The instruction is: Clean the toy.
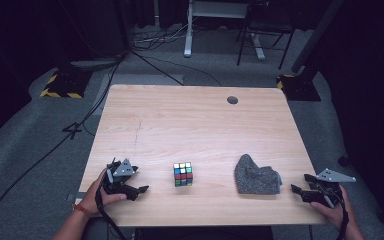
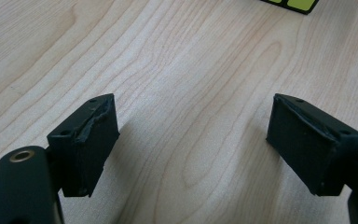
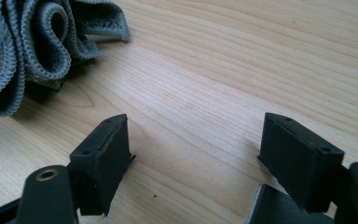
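A scrambled puzzle cube (image 1: 183, 174) stands on the wooden table (image 1: 190, 125) near its front edge; one corner of it shows at the top of the left gripper view (image 2: 291, 4). A crumpled grey cloth (image 1: 256, 176) lies to the cube's right, and its folds show in the right gripper view (image 3: 32, 42). My left gripper (image 1: 139, 181) rests low at the front left, pointing toward the cube. It is open (image 2: 193, 126) over bare wood. My right gripper (image 1: 301, 183) sits at the front right edge, aimed at the cloth, open (image 3: 196, 140) with nothing between its jaws.
A round dark cable hole (image 1: 232, 100) sits near the table's far edge. Beyond the table are a grey carpet, cables, a desk leg (image 1: 187, 30) and stand bases with yellow-black stripes (image 1: 60, 85).
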Demonstrator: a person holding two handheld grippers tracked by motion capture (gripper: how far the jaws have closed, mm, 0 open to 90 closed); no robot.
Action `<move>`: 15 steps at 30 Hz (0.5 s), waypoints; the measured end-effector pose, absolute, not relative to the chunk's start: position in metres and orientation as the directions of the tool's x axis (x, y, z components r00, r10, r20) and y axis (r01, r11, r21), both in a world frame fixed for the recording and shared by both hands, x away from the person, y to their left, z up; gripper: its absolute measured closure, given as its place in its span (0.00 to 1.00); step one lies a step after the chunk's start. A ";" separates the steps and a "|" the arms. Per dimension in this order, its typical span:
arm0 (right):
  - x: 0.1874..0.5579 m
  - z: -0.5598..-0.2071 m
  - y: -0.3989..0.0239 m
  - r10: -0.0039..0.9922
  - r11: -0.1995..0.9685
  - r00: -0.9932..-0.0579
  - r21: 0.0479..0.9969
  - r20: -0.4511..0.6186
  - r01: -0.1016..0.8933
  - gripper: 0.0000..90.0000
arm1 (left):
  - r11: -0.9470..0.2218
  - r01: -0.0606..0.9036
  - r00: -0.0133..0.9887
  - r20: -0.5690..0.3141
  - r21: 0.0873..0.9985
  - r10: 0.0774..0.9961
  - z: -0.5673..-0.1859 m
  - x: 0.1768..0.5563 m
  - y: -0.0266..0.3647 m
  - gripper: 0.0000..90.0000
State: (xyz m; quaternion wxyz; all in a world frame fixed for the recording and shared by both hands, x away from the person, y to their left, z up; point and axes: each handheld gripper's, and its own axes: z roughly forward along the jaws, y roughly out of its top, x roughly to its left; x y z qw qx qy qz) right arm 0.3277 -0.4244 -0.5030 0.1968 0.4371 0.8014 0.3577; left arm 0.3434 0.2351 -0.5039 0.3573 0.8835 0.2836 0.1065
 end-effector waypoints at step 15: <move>0.328 -0.503 -0.424 0.842 0.362 -0.539 0.747 -0.006 0.558 0.26 | -0.579 0.432 0.811 -0.017 0.691 0.585 -0.504 0.343 0.235 0.19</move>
